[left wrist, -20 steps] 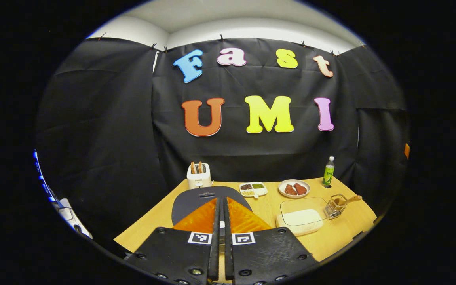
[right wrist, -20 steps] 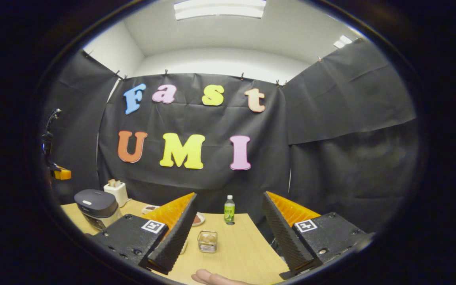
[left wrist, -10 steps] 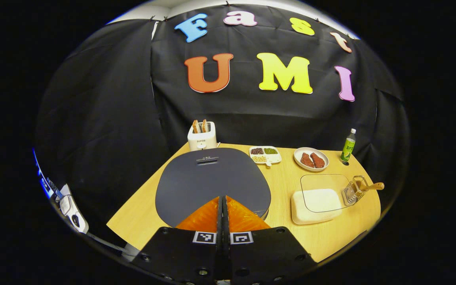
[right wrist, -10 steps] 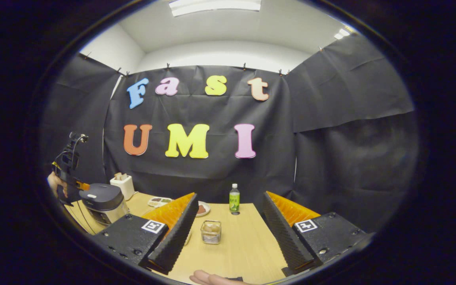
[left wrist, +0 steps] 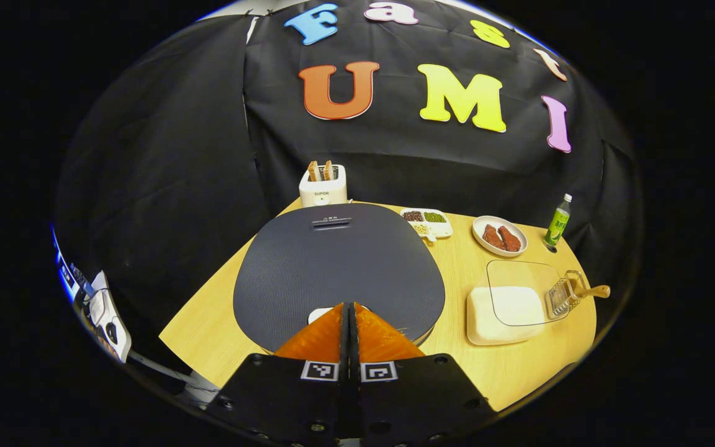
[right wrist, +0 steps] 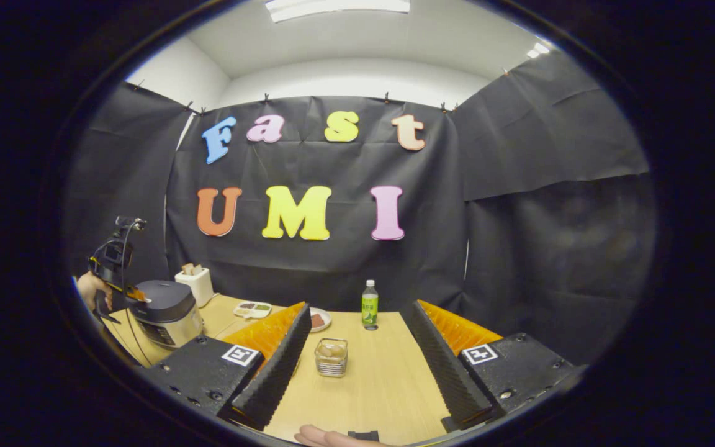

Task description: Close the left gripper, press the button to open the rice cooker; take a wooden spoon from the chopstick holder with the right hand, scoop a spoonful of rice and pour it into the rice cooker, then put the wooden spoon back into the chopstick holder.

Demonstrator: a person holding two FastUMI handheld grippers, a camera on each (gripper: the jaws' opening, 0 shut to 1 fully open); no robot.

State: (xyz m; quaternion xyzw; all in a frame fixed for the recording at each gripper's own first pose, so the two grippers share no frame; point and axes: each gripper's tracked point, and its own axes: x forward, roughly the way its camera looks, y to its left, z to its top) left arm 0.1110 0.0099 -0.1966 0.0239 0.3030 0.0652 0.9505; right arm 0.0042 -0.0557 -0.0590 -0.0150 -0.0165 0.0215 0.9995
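Note:
The dark grey rice cooker (left wrist: 339, 267) stands with its lid down, in the left gripper view. My left gripper (left wrist: 349, 305) is shut with nothing in it, its tips over the white button (left wrist: 319, 314) at the lid's front edge; contact is unclear. The wire chopstick holder (left wrist: 561, 295) holds the wooden spoon (left wrist: 593, 290) at the right edge. Beside it is the white rice tub (left wrist: 488, 313) under a clear lid. My right gripper (right wrist: 356, 305) hangs open above the table, the chopstick holder (right wrist: 331, 357) between and beyond its fingers. The rice cooker (right wrist: 168, 310) is far left.
A white toaster (left wrist: 323, 186) stands behind the cooker. A divided dish (left wrist: 427, 222), a plate of meat (left wrist: 499, 236) and a green bottle (left wrist: 558, 220) line the table's far side. A hand (right wrist: 87, 288) holds the left gripper by the cooker; a fingertip (right wrist: 326, 437) shows below.
My left gripper has tipped down and moved in over the cooker lid, which looms larger, and the white button has come into view at its tips. The right gripper barely moved.

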